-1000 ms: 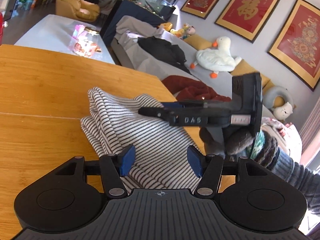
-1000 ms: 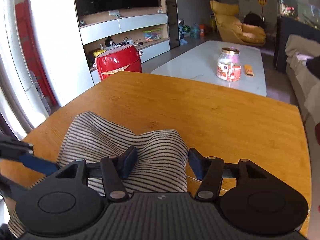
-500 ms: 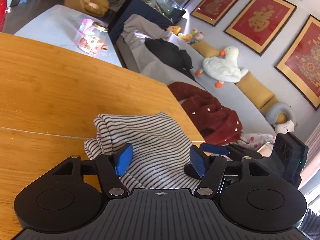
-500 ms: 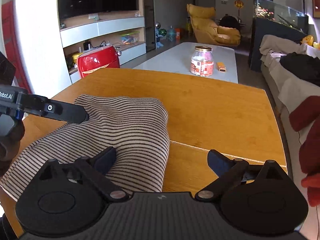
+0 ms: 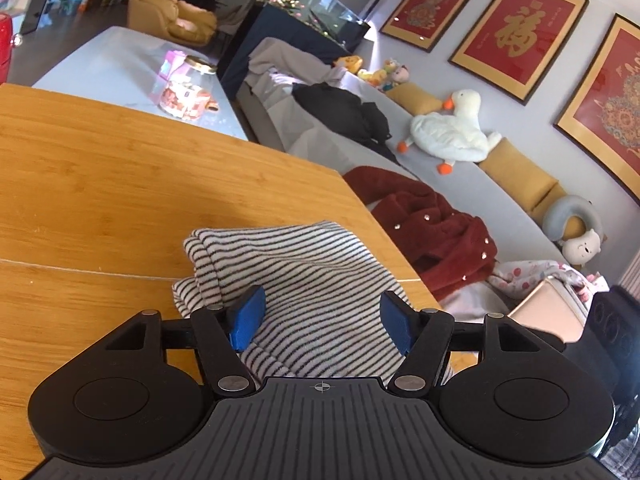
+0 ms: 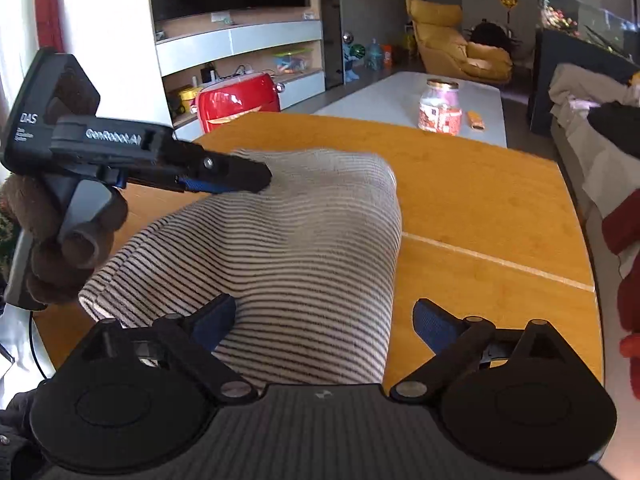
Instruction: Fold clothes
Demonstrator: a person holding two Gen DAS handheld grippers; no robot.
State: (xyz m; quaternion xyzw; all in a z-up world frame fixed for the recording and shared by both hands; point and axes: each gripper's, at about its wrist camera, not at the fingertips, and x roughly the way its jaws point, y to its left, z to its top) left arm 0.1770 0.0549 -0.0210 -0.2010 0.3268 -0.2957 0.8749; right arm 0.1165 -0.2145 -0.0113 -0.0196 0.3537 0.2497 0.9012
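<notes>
A black-and-white striped garment [image 5: 320,280] lies folded on the wooden table [image 5: 120,184], close to the table's right edge. My left gripper [image 5: 320,320] hovers low over its near part, open, with the blue pads [image 5: 248,316] apart and the cloth showing between them. In the right wrist view the same garment [image 6: 304,240] humps up in the middle. My right gripper [image 6: 324,322] is open wide over its near end. A gloved hand holds the left gripper [image 6: 256,174], whose tips rest at the garment's far left edge.
Beyond the wooden table stand a white coffee table [image 6: 392,96] with a jar [image 6: 438,108] and a red appliance [image 6: 236,98]. To the right is a grey sofa [image 5: 500,196] with a red coat [image 5: 432,224] and a duck plush [image 5: 452,132].
My right gripper has opened wide and let go of the striped fold, then drawn back. The left gripper has shifted to the garment's far left edge. The cloth lies flatter.
</notes>
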